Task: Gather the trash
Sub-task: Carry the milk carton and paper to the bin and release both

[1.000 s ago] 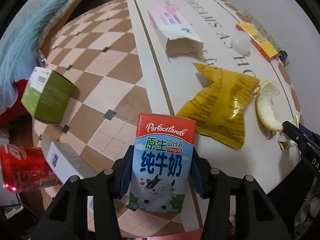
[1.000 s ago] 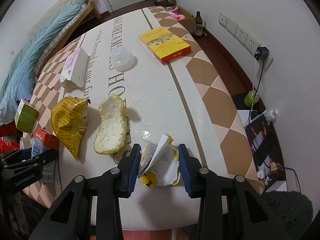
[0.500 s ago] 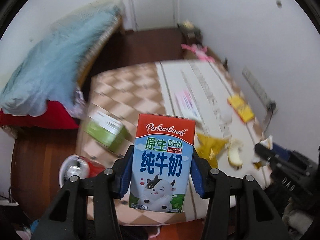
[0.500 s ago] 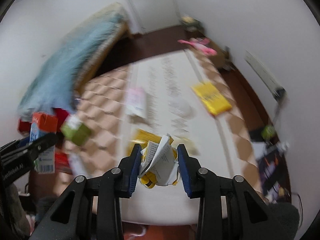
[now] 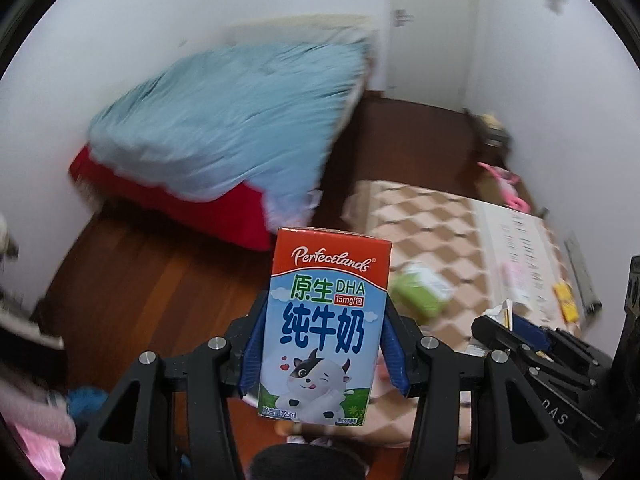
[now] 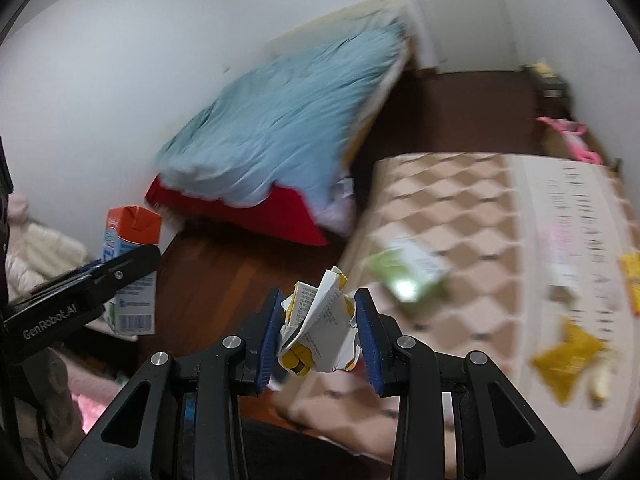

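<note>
My left gripper (image 5: 322, 344) is shut on a small milk carton (image 5: 324, 328) with a red top and a cartoon cow, held upright in the air. In the right wrist view the same milk carton (image 6: 130, 276) and left gripper show at the far left. My right gripper (image 6: 320, 336) is shut on a crumpled white and yellow wrapper (image 6: 318, 328). In the left wrist view the right gripper (image 5: 516, 336) appears at the right with the wrapper's tip (image 5: 502, 314) sticking up. Both grippers are lifted off the table and face the room.
The checkered table (image 6: 492, 248) lies right, blurred, with a green box (image 6: 408, 276), a yellow snack bag (image 6: 568, 360) and a yellow book (image 6: 632, 276). A bed with a blue quilt (image 5: 236, 120) over red bedding stands beyond a brown wooden floor (image 5: 140, 304). Clothes lie lower left.
Both grippers have swung up and left, away from the table toward the bed and floor, each still holding its item. The views are motion blurred.
</note>
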### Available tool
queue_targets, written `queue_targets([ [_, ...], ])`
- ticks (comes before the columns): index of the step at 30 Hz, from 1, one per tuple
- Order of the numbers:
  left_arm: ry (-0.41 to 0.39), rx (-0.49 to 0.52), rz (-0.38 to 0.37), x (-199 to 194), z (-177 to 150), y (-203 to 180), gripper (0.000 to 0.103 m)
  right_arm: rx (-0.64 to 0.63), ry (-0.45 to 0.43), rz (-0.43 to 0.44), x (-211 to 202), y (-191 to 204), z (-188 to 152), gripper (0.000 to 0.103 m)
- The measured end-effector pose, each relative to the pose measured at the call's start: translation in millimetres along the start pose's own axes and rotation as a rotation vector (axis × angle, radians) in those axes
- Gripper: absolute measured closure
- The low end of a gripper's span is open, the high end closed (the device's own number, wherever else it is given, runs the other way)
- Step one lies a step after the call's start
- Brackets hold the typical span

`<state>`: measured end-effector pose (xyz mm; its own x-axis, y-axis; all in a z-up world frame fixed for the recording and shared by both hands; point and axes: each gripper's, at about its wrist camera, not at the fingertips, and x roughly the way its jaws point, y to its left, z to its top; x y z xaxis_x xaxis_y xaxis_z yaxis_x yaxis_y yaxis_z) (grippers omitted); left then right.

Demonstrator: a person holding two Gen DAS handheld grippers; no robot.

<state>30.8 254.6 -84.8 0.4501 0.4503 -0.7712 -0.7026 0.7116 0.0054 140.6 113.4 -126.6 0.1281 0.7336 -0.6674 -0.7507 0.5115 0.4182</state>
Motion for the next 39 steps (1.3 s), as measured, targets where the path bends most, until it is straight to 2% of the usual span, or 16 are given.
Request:
queue_targets([
  [3, 0.057, -0.085, 0.011, 30, -8, 43, 0.056, -0.038, 0.072, 0.028, 51, 39, -4, 0.065],
  [9, 0.199, -0.250, -0.017, 100, -36, 119, 0.056, -0.112, 0.214, -0.010, 152, 85, -25, 0.065],
  [11, 0.248, -0.313, -0.052, 126, -46, 136, 0.056, -0.129, 0.249, -0.030, 178, 93, -31, 0.065],
  [15, 0.364, -0.437, -0.166, 178, -59, 169, 0.055, -0.135, 0.315, -0.070, 228, 90, -34, 0.064],
  [18, 0.407, -0.519, -0.207, 201, -62, 186, 0.053, -0.122, 0.341, -0.082, 250, 87, -33, 0.061],
  [20, 0.421, -0.555, -0.224, 207, -64, 196, 0.025, -0.099, 0.361, -0.088, 263, 81, -29, 0.055],
  [21, 0.413, -0.576, -0.237, 210, -64, 202, 0.009, -0.088, 0.365, -0.083, 266, 78, -27, 0.048],
  [22, 0.403, -0.582, -0.239, 210, -64, 204, 0.008, -0.079, 0.369, -0.086, 267, 76, -26, 0.035],
  [23, 0.403, -0.583, -0.237, 208, -63, 207, 0.008, -0.067, 0.370, -0.085, 268, 75, -24, 0.029],
  [26, 0.402, -0.559, -0.178, 200, -62, 210, 0.007, -0.078, 0.364, -0.096, 263, 78, -23, 0.026],
  [28, 0.379, -0.511, -0.106, 187, -60, 206, 0.007, -0.086, 0.354, -0.090, 254, 84, -22, 0.018],
  [30, 0.343, -0.460, -0.026, 171, -57, 200, 0.007, -0.092, 0.330, -0.083, 241, 90, -20, 0.017],
  [33, 0.278, -0.382, 0.071, 142, -50, 186, 0.007, -0.080, 0.255, -0.061, 197, 95, -11, 0.016],
  [35, 0.227, -0.333, 0.096, 118, -43, 171, 0.007, -0.073, 0.201, -0.060, 164, 91, -1, 0.016],
  [39, 0.138, -0.267, 0.096, 79, -33, 133, 0.007, -0.038, 0.109, -0.095, 99, 62, 17, 0.016],
])
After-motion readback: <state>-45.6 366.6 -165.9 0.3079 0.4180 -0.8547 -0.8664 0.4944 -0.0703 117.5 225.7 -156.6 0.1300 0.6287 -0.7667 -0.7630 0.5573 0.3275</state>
